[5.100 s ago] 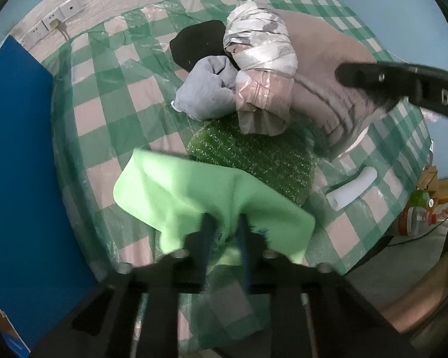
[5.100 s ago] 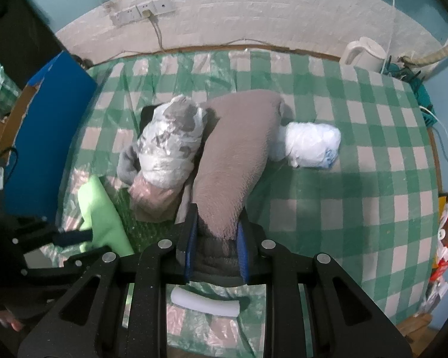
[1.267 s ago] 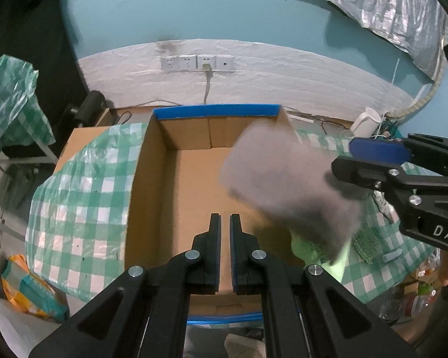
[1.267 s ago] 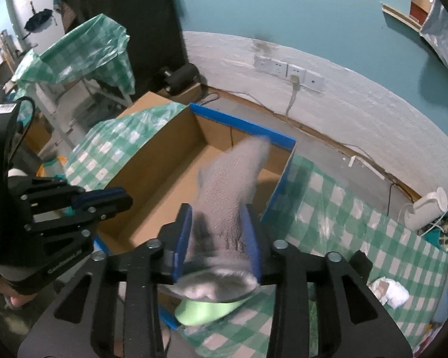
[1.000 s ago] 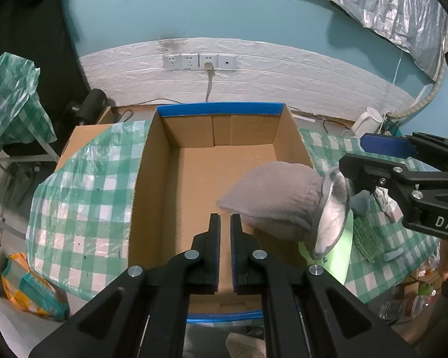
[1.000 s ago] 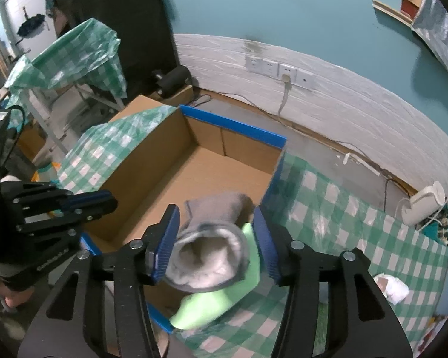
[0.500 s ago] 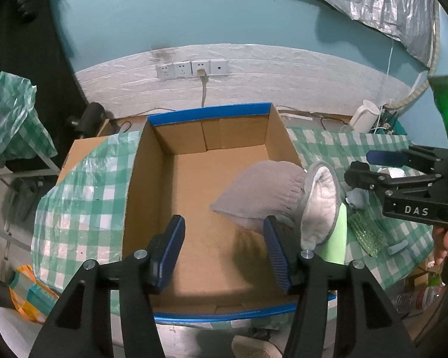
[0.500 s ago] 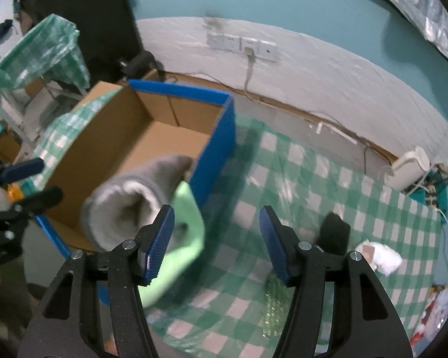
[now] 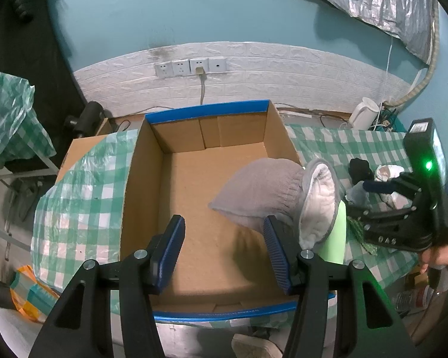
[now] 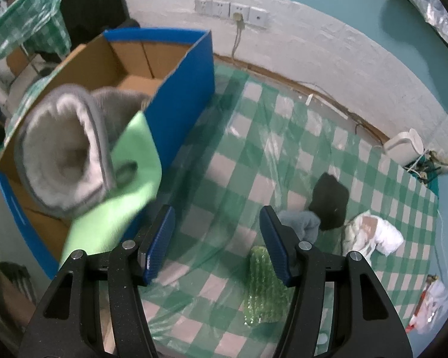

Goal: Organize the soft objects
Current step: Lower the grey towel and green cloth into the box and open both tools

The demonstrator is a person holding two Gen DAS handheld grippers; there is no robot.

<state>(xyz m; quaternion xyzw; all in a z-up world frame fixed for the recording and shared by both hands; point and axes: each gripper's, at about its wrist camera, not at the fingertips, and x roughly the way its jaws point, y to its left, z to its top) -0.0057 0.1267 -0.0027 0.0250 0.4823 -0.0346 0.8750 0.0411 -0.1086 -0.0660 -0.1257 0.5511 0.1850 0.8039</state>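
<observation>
Hanging above the cardboard box (image 9: pixel 194 191), the left tool (image 9: pixel 224 250) has its blue pads spread apart with nothing between them; its jaws have just been opening. Box floor is bare on the left side. Green-checked plastic cloth (image 9: pixel 83 197) drapes over the box's left wall.

Grey fleece slipper (image 9: pixel 271 194) lies across the box's right wall, toe down inside, pale lined opening tipped up over the rim. Green cloth (image 9: pixel 336 232) hangs from that same rim, just beside the slipper and touching it.

Right of the box, on the checked worktop (image 10: pixel 254 155), the right tool (image 10: pixel 216 240) hovers with pads apart and empty; through the gap only the cloth-covered surface shows. From the left view it sits low, over the remaining pile, a hand (image 9: pixel 442 258) gripping its handle.

Still on the worktop: green bubble wrap (image 10: pixel 264 289) under the right pad, a grey-blue rag (image 10: pixel 303 223) just behind it, a black cloth (image 10: pixel 330 201) touching the rag, and a white crumpled bundle (image 10: pixel 373 235) farther right. White kettle (image 10: pixel 404 146) stands at the far edge near the wall.
</observation>
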